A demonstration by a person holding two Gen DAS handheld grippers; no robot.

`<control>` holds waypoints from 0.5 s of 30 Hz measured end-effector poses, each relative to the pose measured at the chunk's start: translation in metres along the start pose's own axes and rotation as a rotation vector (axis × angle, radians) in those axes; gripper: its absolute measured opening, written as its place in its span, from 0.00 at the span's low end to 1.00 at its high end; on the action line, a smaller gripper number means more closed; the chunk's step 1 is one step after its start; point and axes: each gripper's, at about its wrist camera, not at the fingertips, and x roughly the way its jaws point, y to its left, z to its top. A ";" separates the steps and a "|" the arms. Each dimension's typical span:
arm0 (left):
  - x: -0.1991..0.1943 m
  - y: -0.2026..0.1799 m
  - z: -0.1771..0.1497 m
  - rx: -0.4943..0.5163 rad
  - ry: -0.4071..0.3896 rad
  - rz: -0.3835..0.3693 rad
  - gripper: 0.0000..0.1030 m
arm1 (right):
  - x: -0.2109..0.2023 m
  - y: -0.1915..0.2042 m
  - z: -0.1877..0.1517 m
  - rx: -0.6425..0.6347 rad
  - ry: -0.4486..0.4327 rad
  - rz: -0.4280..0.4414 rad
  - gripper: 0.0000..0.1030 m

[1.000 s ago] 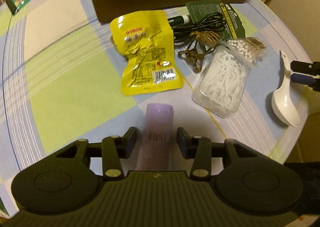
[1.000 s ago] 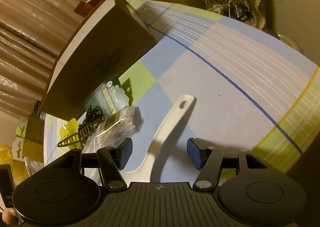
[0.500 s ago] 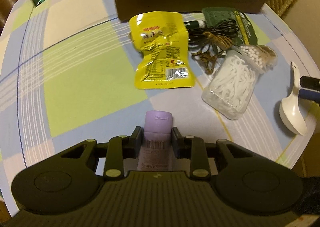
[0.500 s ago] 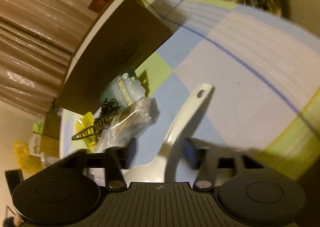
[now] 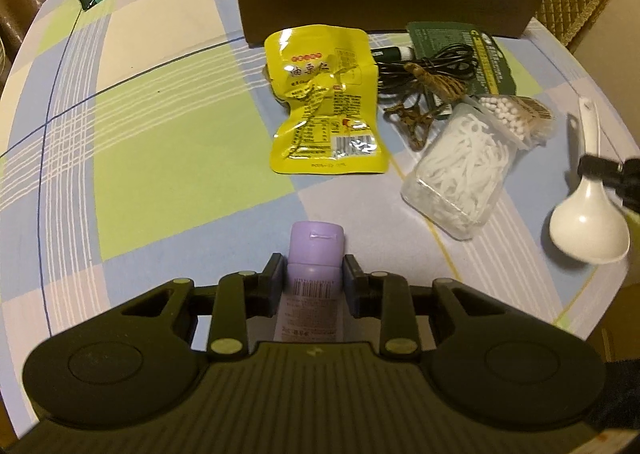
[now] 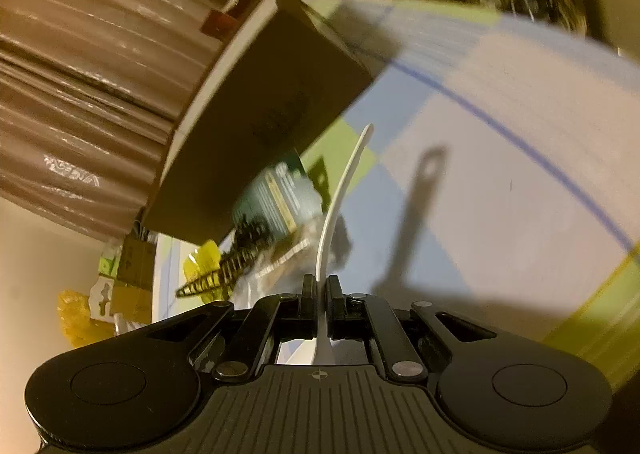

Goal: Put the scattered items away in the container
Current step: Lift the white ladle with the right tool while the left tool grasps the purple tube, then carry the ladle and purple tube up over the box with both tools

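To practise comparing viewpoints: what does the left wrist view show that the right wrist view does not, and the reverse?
Only the left wrist view: the left gripper shut on a purple tube, and the spoon's bowl.
Only the right wrist view: the right gripper clamped on the spoon handle, edge-on, and its shadow.
Both: the white spoon, brown box, yellow packet and checked tablecloth.
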 end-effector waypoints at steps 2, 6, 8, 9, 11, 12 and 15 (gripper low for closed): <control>-0.003 -0.002 -0.003 -0.001 -0.010 -0.004 0.25 | -0.004 0.004 0.006 -0.029 -0.015 0.001 0.01; -0.013 -0.004 -0.003 -0.013 -0.048 -0.014 0.25 | -0.010 0.013 0.015 -0.083 -0.026 0.002 0.01; -0.018 -0.006 0.000 -0.017 -0.069 -0.015 0.25 | -0.009 0.017 0.020 -0.107 -0.026 0.001 0.01; -0.021 -0.006 0.002 -0.021 -0.079 -0.013 0.25 | -0.008 0.019 0.022 -0.121 -0.027 0.000 0.01; -0.026 -0.008 0.005 -0.027 -0.098 -0.008 0.25 | -0.005 0.023 0.027 -0.147 -0.026 0.003 0.01; -0.029 -0.009 0.007 -0.031 -0.108 -0.006 0.25 | -0.003 0.024 0.029 -0.156 -0.025 0.007 0.01; -0.036 -0.010 0.010 -0.047 -0.140 -0.002 0.25 | 0.001 0.027 0.036 -0.185 -0.022 0.019 0.01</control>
